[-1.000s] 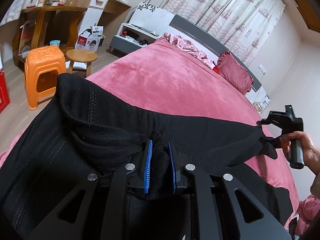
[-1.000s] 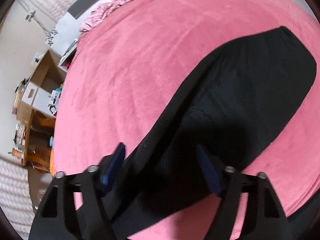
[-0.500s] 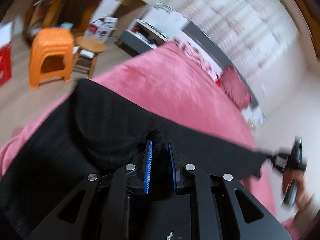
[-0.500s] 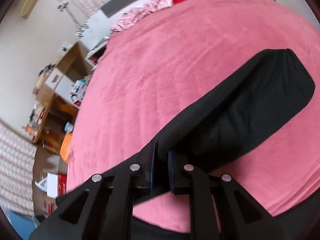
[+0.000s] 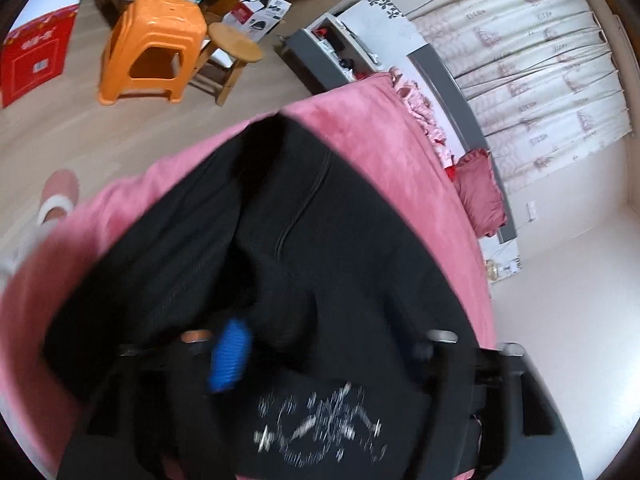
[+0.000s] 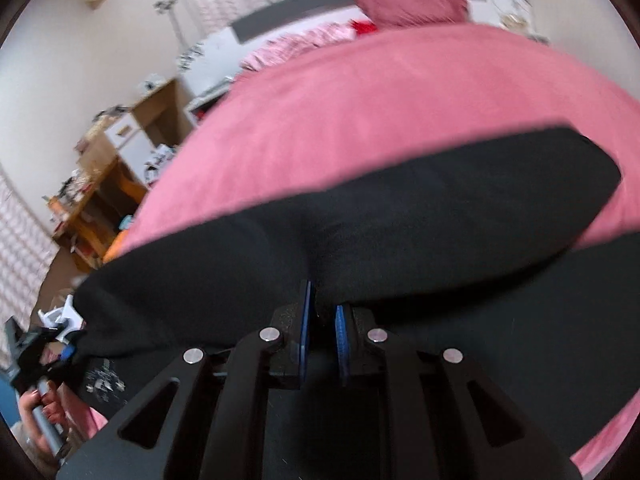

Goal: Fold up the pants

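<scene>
Left wrist view: white print on the black pants is too blurred to read. Your left gripper has its jaws opening, cloth lying loose between them on the pink bed.

Right wrist view: your right gripper is pinched nearly closed on a pants fold (lifted edge), the rest draped just ahead.

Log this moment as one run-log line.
left gripper: jaws opening, fabric between | right gripper: shut on black pants | surface: pink bed
</scene>
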